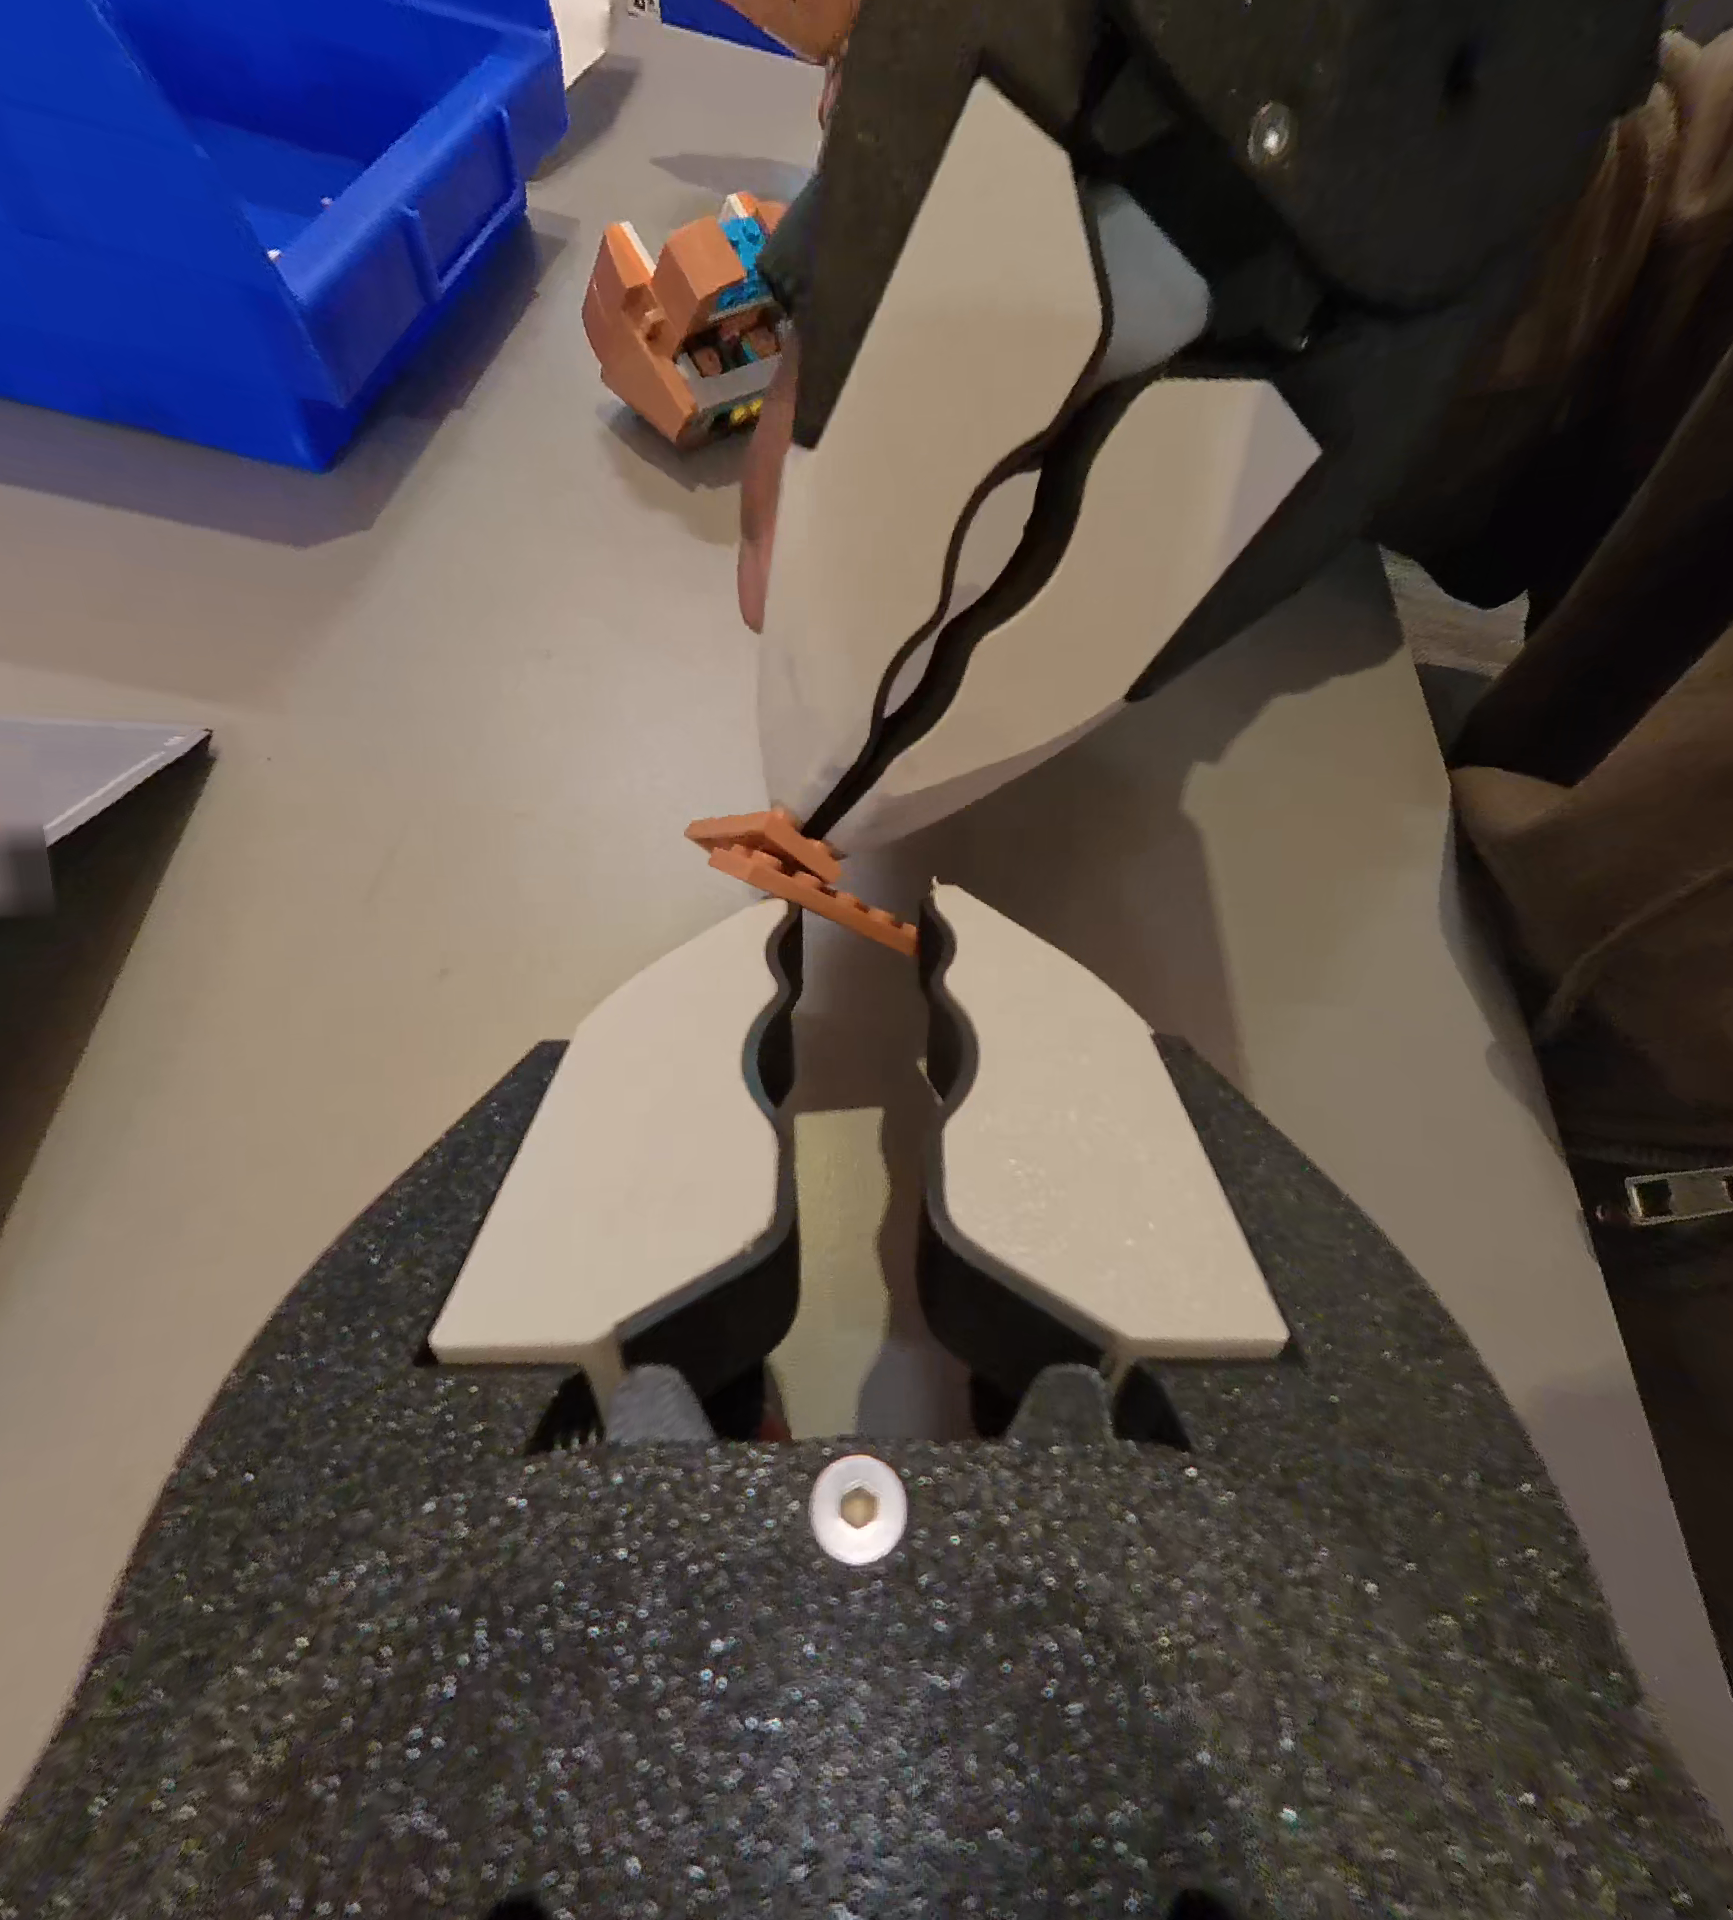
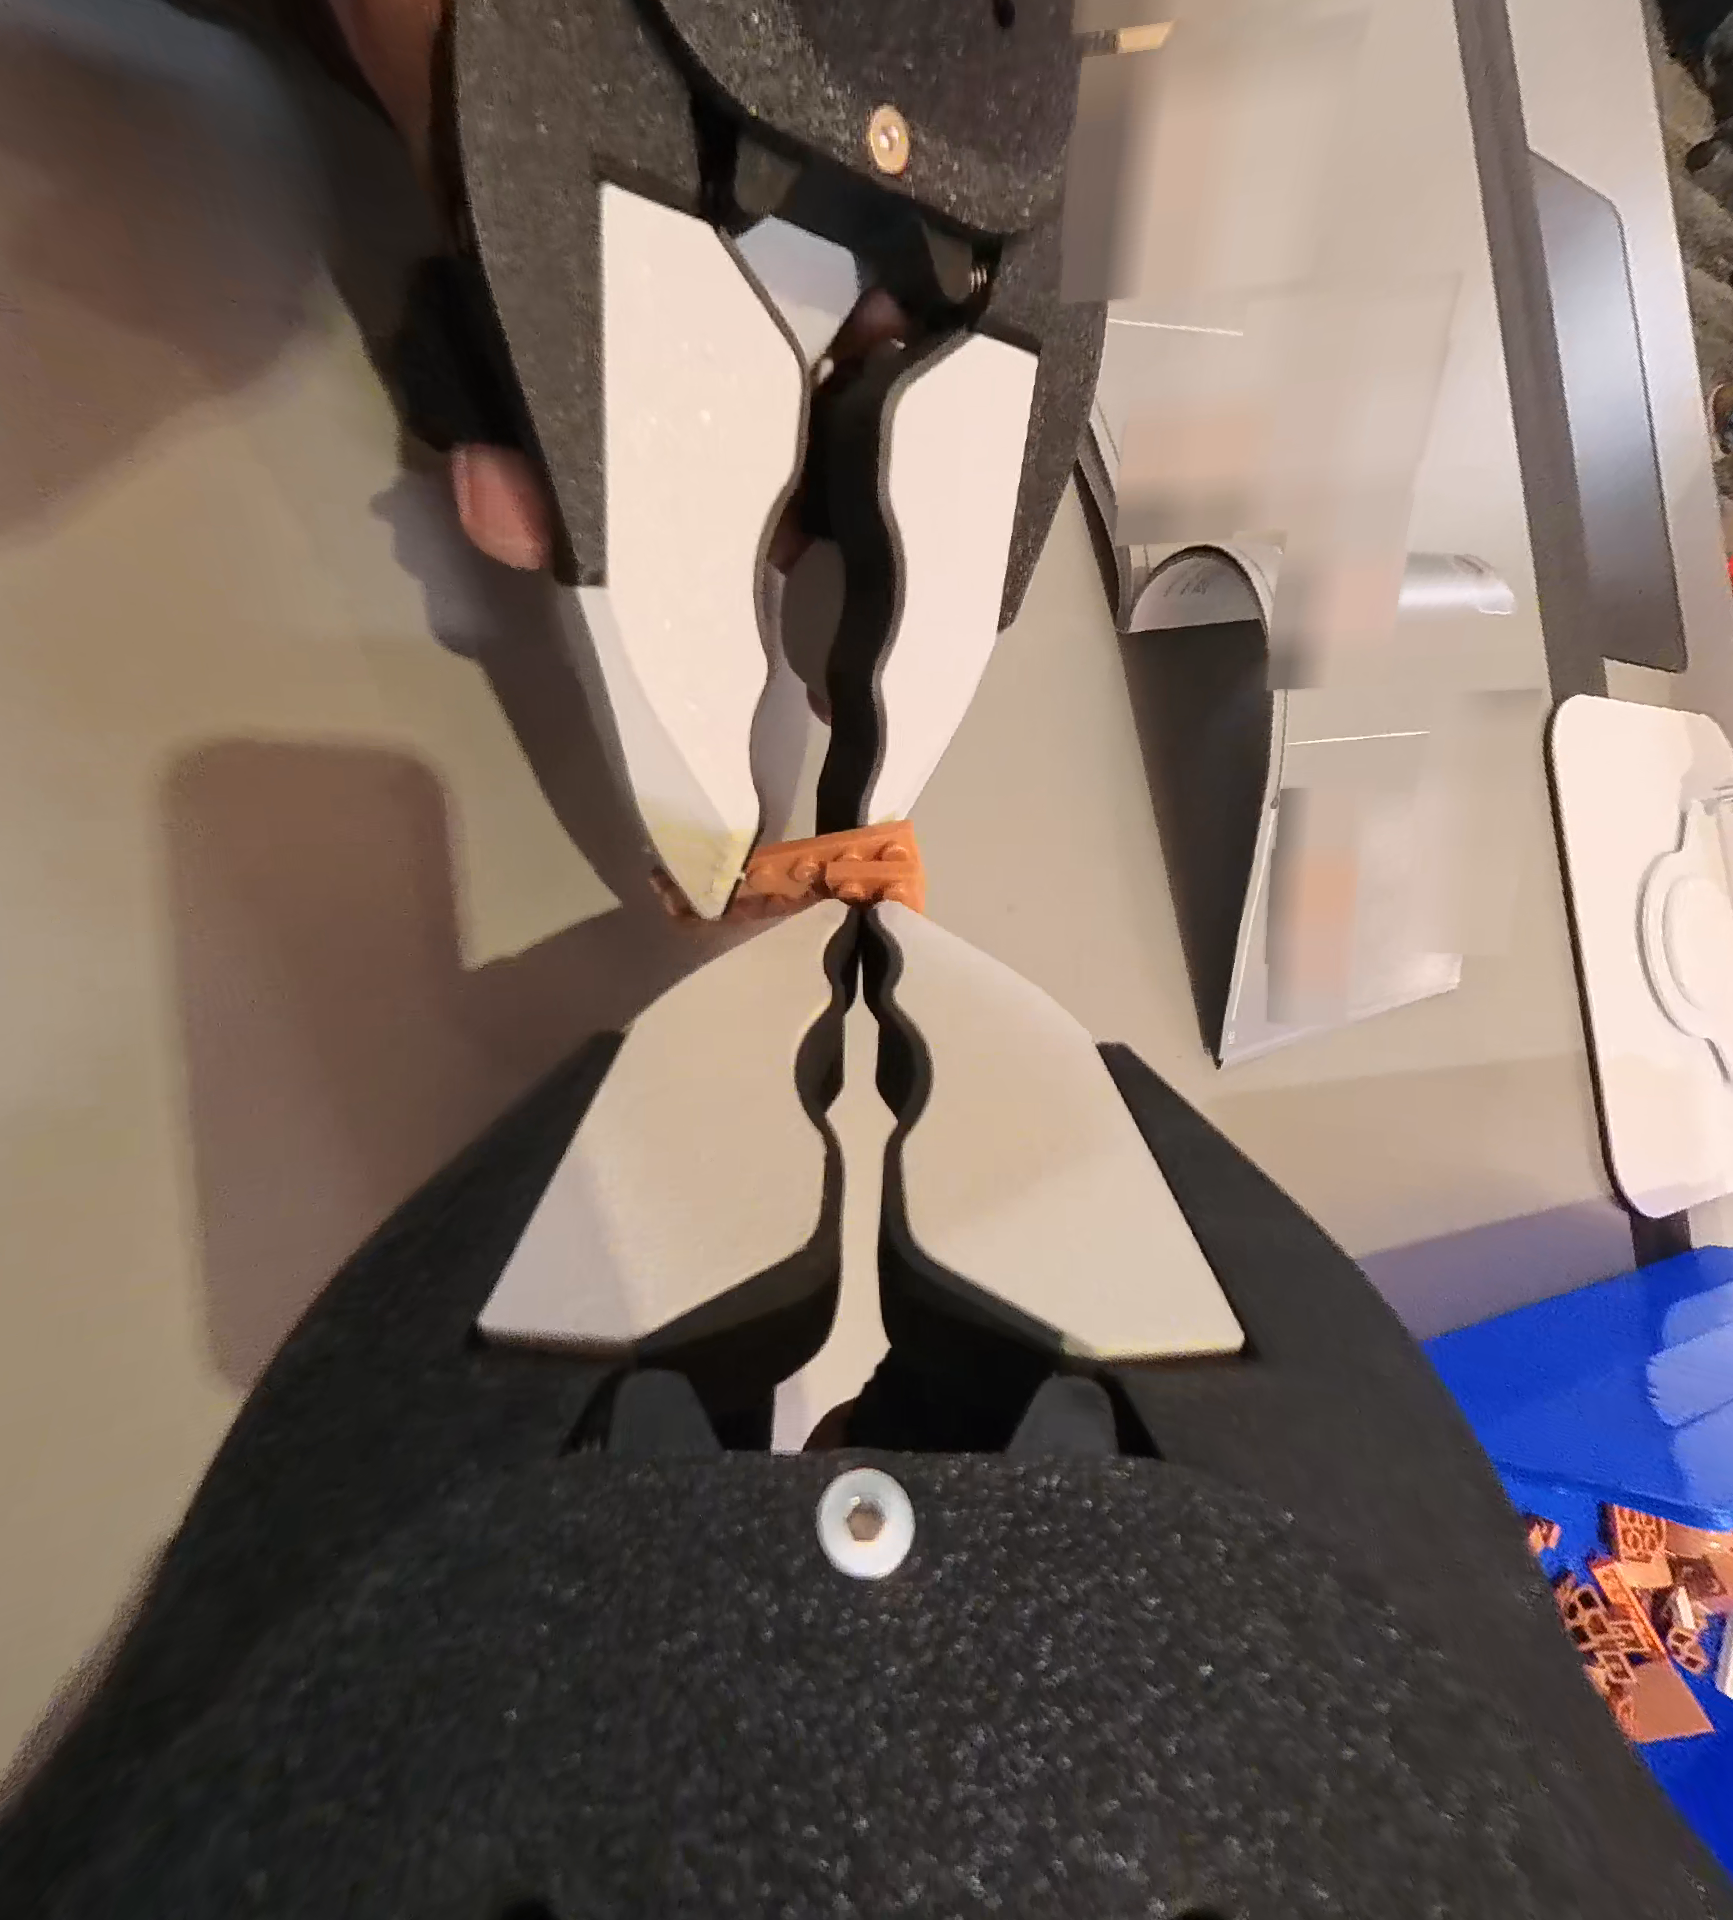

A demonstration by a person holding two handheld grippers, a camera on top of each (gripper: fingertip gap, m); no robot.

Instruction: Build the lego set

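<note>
At frame centre, the left gripper (image 1: 857, 914) stands narrowly open around one end of the brown lego plates (image 1: 800, 873), the right gripper (image 1: 820, 831) pinches them, and farther, upper centre, a half-built model (image 1: 685, 322) rests on the grey worktop (image 1: 374, 727).

The left gripper (image 1: 857, 914) points forward with its two fingers parted, a clear gap between the tips. The right gripper (image 2: 860, 920) comes in from the opposite side, tip to tip with it and angled slightly, its fingers pressed together at the tips. A bare fingertip (image 2: 500, 509) of the person's left hand curls around the edge of the left gripper's dark body, with a dark sleeve cuff (image 2: 446, 353) just behind it
</note>
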